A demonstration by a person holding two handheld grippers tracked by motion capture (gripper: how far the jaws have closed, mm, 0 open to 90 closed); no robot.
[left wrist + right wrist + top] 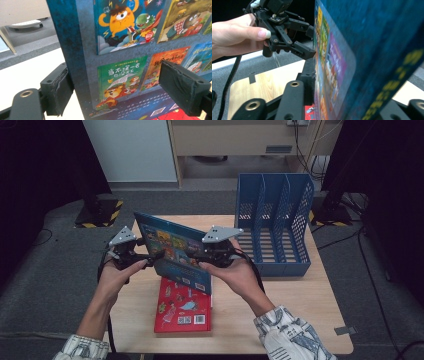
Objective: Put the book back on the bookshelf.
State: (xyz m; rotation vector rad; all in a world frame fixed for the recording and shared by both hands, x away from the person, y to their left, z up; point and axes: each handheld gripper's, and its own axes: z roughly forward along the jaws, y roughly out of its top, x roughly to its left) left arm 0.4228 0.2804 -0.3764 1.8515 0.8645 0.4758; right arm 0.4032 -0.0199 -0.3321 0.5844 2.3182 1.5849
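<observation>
Above the counter (pixel 280 310), seen from the high view, a blue picture book (pixel 175 251) is held upright and tilted between two hand-held tongs. The left tongs (pixel 145 256) meet its left edge and the right tongs (pixel 200 256) its right side. Below it a red book (pixel 182 307) lies flat on the wood, and a blue file rack (pixel 274 222) stands at the far right of the counter.

Along the left gripper view, the blue picture book (pixel 120 60) stands between the two black jaws: the left pad sits against the spine side, while the right pad stands a little off the cover, so these tongs are apart, not clamped.

Along the right gripper view, the blue picture book (pixel 362 57) rises edge-on between the jaws, which are closed on it. Farther off, a hand (pixel 234 37) holds the left tongs (pixel 310 41) at the book's far edge.
</observation>
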